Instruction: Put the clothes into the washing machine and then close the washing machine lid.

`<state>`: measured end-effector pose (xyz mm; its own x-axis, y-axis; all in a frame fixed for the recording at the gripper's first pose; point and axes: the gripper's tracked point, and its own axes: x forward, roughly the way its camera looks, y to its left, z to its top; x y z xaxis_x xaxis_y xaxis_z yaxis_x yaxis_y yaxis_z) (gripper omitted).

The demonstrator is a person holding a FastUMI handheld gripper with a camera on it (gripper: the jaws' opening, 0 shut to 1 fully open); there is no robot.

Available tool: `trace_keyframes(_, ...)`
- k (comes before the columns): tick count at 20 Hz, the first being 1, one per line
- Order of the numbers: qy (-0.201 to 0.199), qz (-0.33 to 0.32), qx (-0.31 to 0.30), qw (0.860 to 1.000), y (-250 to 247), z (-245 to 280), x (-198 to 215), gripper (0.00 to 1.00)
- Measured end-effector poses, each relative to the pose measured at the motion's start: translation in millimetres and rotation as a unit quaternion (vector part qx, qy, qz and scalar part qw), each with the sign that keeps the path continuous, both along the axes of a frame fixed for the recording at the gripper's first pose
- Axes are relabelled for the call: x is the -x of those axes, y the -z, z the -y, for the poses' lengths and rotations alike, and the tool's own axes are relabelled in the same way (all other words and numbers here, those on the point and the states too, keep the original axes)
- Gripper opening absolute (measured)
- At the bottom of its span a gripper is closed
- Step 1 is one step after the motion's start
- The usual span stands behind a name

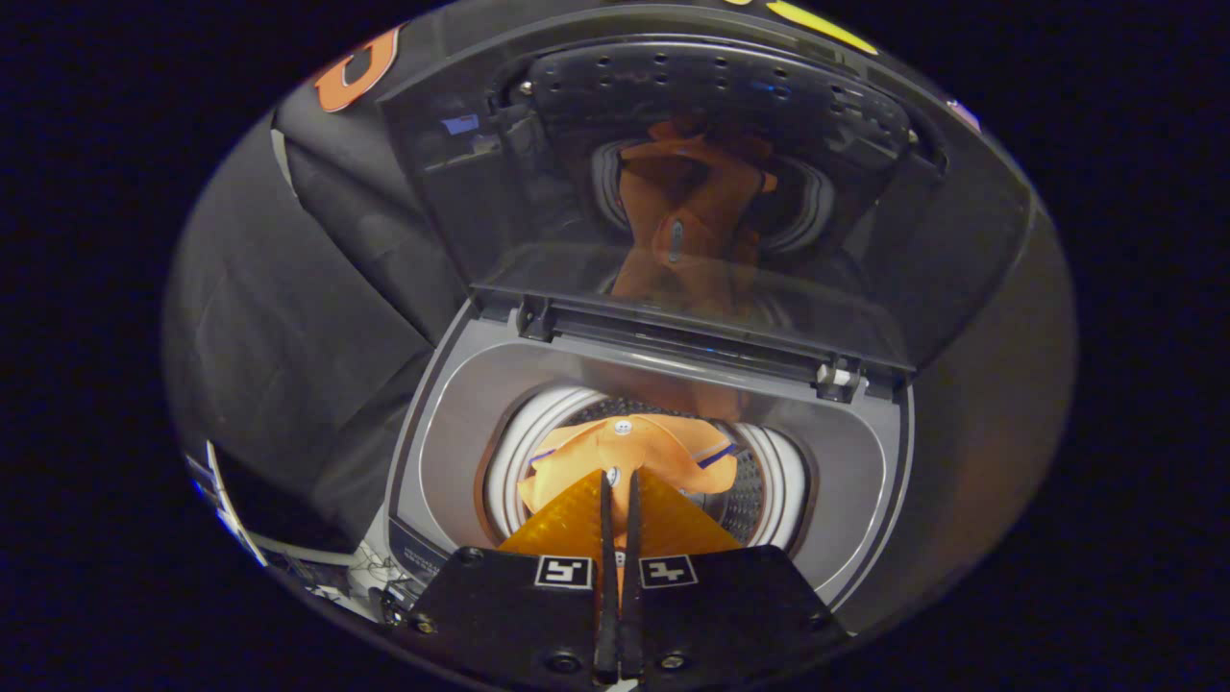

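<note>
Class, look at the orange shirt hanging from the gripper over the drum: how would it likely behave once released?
The orange shirt sags in folds from the gripper, so it is probably floppy and light. It would likely crumple into the drum rather than roll.

The gripper (619, 481) pointed forward and downward, its two fingers (606, 538) drawn nearly together with just a thin slit between them. Their tips pinched a fold of fabric, and the fingers ran parallel, side by side.

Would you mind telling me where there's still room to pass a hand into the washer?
Free: the drum right of the orange shirt, by the hinge. Crowded: the middle, where the gripper, fingers nearly closed, pinches the shirt under the raised lid.
</note>
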<state>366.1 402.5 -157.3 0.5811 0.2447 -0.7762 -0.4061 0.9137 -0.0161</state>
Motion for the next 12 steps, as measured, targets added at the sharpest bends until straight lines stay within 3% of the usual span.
trace_keyframes(10, -0.008, -0.010, -0.003, 1.000, 6, 1, 2, 0.05)
trace_keyframes(12, -0.018, -0.009, 0.002, 1.000, 13, 1, 2, 0.70)
